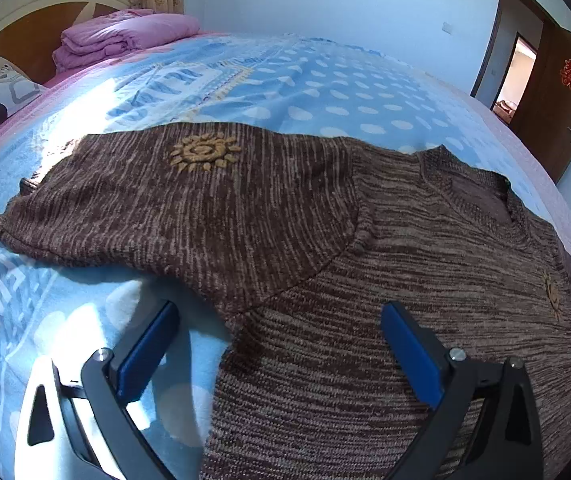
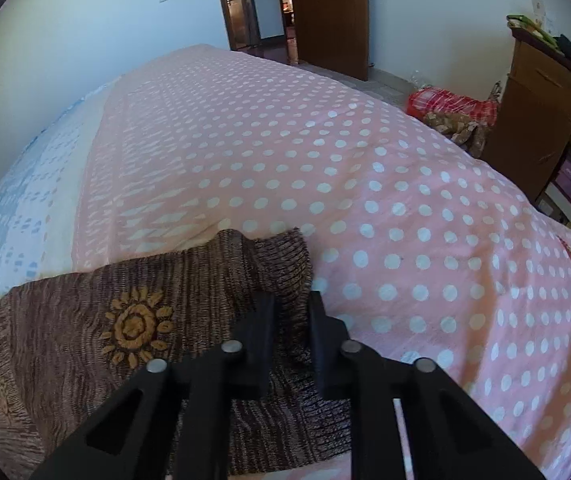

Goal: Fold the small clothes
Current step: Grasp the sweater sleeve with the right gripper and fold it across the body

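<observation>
Altogether we count one brown knit sweater (image 1: 365,280), two sun motifs on it, and two grippers; a folded pink quilt (image 1: 125,36) lies near the headboard, well apart; nothing blocks us on the dotted bedspread (image 2: 365,200); our left gripper (image 1: 277,344) gapes wide over the sweater's side edge, grasping nothing; our right gripper (image 2: 291,320) is clenched on the sleeve's ribbed cuff (image 2: 281,264); the sweater lies flat, sleeves spread, marled in stripes.

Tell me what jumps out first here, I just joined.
A brown knit sweater lies spread on the dotted bedspread, a yellow sun motif on its sleeve. The right gripper is pinched on a sleeve cuff; the left gripper hangs open over the body.
</observation>
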Demonstrator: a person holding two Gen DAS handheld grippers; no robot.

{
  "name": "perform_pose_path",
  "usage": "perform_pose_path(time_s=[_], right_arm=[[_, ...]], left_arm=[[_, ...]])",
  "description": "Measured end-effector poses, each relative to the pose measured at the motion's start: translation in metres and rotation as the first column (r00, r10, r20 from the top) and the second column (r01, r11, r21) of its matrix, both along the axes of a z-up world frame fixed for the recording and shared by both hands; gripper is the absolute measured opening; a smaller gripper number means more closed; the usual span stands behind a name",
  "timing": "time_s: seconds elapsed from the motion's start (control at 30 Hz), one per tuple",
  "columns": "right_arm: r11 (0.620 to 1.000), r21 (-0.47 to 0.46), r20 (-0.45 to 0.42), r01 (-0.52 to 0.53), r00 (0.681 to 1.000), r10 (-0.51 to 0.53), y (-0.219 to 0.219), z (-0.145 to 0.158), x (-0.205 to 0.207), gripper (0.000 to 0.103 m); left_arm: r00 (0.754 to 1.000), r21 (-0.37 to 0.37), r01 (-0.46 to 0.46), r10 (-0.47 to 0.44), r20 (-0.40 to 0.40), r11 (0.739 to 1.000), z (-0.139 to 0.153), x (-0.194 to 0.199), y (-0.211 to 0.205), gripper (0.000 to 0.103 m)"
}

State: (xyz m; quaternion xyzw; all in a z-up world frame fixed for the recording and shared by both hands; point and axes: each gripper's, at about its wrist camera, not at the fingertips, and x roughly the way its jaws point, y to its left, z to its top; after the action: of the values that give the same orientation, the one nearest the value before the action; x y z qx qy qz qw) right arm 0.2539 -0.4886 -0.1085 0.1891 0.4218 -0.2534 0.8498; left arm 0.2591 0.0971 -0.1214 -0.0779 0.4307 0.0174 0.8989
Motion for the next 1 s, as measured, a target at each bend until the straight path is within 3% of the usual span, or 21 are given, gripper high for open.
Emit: perform_pose_path(time_s=[0.17, 0.27, 0.57, 0.73, 1.0], right_arm=[[0.999, 0.029, 0.053, 0.039, 0.998, -0.04, -0.004, 0.016, -0.01, 0.005], [0.999, -0.006, 0.115, 0.044, 0.992, -0.043, 0.009, 0.041, -0.016, 0.005], [0.987, -0.091, 0.178, -0.129, 0.973, 0.144, 0.12, 0.101, 0.008, 0.005], [0.957, -0.079, 0.158, -0.28, 0.944, 0.289, 0.206, 0.093, 0.043, 0.005], [0.905, -0.049, 0.117, -0.423, 0.897, 0.425, 0.32, 0.049, 0.082, 0.005]], left_arm=[[1.0, 0.07, 0.005, -0.004, -0.012, 0.998, -0.004, 0.004, -0.008, 0.103], [1.0, 0.063, 0.005, -0.005, -0.005, 0.998, -0.004, 0.003, -0.006, 0.103], [1.0, 0.048, 0.006, -0.007, 0.003, 0.999, -0.004, 0.003, -0.005, 0.103], [1.0, 0.04, 0.008, -0.008, 0.01, 0.999, -0.003, 0.003, -0.004, 0.103], [1.0, 0.023, 0.01, -0.011, 0.025, 1.0, -0.003, 0.0, -0.001, 0.103]])
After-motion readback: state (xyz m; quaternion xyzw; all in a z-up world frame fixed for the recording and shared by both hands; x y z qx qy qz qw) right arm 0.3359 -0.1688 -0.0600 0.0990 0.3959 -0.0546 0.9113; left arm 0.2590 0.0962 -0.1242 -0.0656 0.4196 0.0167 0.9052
